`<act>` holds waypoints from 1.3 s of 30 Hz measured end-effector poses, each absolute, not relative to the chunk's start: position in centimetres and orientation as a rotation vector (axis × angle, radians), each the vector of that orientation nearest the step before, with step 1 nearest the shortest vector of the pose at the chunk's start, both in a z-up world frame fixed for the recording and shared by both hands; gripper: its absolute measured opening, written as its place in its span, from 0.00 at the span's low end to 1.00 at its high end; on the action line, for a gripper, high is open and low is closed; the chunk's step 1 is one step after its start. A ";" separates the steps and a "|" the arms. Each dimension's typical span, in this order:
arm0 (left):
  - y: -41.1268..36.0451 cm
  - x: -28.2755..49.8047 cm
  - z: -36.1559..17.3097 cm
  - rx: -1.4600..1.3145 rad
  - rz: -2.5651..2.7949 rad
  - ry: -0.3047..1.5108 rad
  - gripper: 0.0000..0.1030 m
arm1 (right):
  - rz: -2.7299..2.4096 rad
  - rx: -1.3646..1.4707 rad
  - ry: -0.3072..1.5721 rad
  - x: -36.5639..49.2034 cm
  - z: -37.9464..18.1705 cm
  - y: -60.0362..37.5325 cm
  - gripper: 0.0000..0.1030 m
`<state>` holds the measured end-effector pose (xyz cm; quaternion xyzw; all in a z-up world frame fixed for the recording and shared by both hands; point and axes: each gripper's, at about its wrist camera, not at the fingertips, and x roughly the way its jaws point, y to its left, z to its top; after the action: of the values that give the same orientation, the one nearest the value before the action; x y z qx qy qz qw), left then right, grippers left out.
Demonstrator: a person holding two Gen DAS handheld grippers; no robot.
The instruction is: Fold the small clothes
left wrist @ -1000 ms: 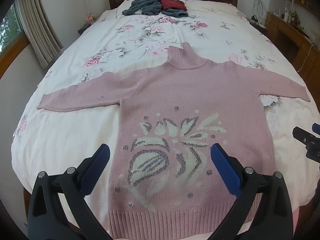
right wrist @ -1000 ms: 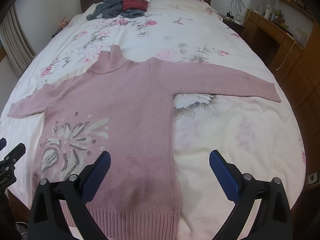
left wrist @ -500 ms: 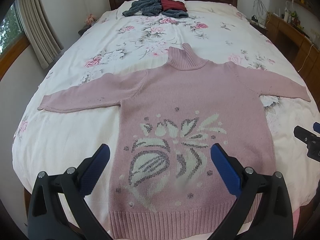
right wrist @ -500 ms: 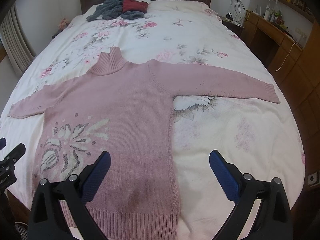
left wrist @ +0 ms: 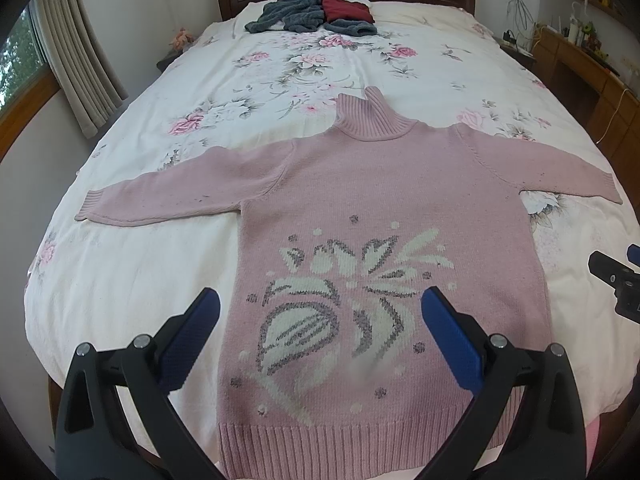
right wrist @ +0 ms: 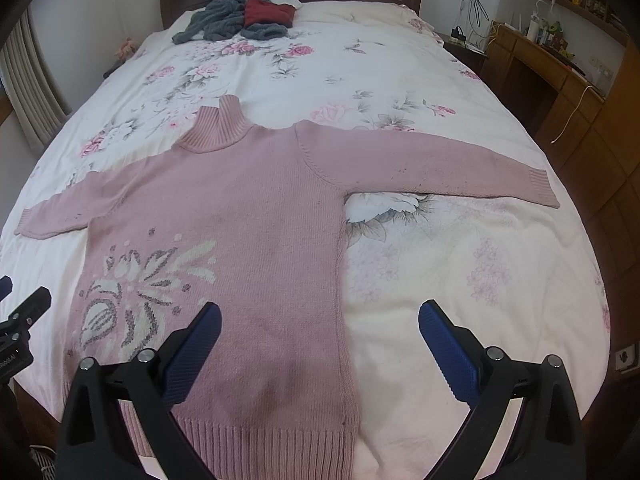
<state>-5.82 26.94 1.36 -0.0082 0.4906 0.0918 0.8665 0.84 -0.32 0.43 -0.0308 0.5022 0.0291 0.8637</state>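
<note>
The pink sweater (left wrist: 384, 200) lies flat on the bed (left wrist: 120, 280), collar away, sleeves spread sideways; left gripper (left wrist: 320, 322) hovers wide over its hem, right gripper (right wrist: 320, 326) wide at its right edge, nearer that sleeve (right wrist: 440, 168).

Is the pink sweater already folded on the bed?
No, the pink sweater lies flat on the bed, both sleeves spread out.

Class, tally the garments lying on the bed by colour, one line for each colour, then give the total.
Pink: 1, the turtleneck sweater spread flat.
Grey: 1, the fleecy garment heaped by the headboard.
Dark red: 1, the folded garment on the grey heap.
Total: 3
</note>
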 end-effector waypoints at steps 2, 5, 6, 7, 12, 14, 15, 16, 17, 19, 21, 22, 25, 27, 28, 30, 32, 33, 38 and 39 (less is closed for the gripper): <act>26.9 -5.8 1.3 -0.018 0.191 1.028 0.97 | 0.063 -0.063 1.044 0.8 0.4 -0.4 0.96; 26.8 -5.2 0.4 -0.020 0.166 1.049 0.97 | 0.087 -0.034 1.039 1.6 -0.1 -1.4 0.96; 26.7 -4.7 -0.1 -0.021 0.163 1.066 0.97 | 0.089 -0.021 1.048 2.1 -0.5 -2.0 0.96; 26.6 -4.2 -0.6 -0.024 0.154 1.080 0.97 | 0.086 0.000 1.065 3.0 -1.0 -3.2 0.96; 25.1 -0.3 -1.9 -0.021 0.143 1.091 0.97 | 0.003 0.083 1.083 8.2 -1.5 -10.7 0.96; 24.2 1.9 -2.2 -0.038 0.131 1.088 0.97 | -0.058 0.136 1.085 11.5 -1.7 -15.7 0.96; 23.5 3.3 -2.2 -0.051 0.125 1.086 0.97 | -0.075 0.151 1.087 12.5 -1.9 -17.1 0.96; 23.1 4.1 -2.3 -0.058 0.120 1.081 0.97 | -0.113 0.181 1.100 14.4 -2.3 -19.8 0.96; 22.3 5.5 -2.3 -0.065 0.113 1.070 0.97 | -0.144 0.205 1.112 15.8 -2.8 -21.9 0.96; 20.5 8.1 -2.4 -0.058 0.108 1.051 0.97 | -0.200 0.268 1.137 18.8 -3.9 -26.5 0.96; 18.8 10.3 -2.5 -0.054 0.099 1.037 0.97 | -0.262 0.313 1.148 21.3 -5.0 -31.0 0.96; 17.9 11.5 -2.7 -0.053 0.094 1.034 0.97 | -0.283 0.325 1.152 22.0 -5.4 -32.6 0.96; 15.5 14.3 -3.3 -0.048 0.070 1.032 0.97 | -0.341 0.340 1.192 24.7 -7.5 -37.7 0.96; 14.1 15.9 -3.8 -0.033 0.059 1.029 0.97 | -0.362 0.341 1.216 25.8 -8.7 -40.3 0.96; 13.7 16.3 -3.9 -0.029 0.057 1.028 0.97 | -0.370 0.347 1.229 26.4 -9.4 -41.7 0.96; 12.6 17.5 -4.5 -0.019 0.052 1.028 0.97 | -0.368 0.382 1.233 27.2 -10.5 -43.9 0.96; 12.0 18.5 -5.2 -0.017 0.053 1.037 0.97 | -0.344 0.422 1.240 27.5 -11.3 -45.2 0.94; 11.7 18.9 -5.5 -0.020 0.054 1.042 0.97 | -0.336 0.440 1.242 27.6 -11.7 -45.7 0.90; 11.3 19.9 -6.5 -0.020 0.061 1.054 0.97 | -0.295 0.477 1.252 28.3 -13.4 -46.9 0.71; 11.4 20.0 -6.6 -0.021 0.064 1.056 0.97 | -0.298 0.472 1.244 28.2 -13.4 -46.9 0.59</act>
<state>19.97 11.36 -6.62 -0.0102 0.5037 0.0306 0.8633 28.17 -46.94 -13.44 0.2179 0.5751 -0.1376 0.7764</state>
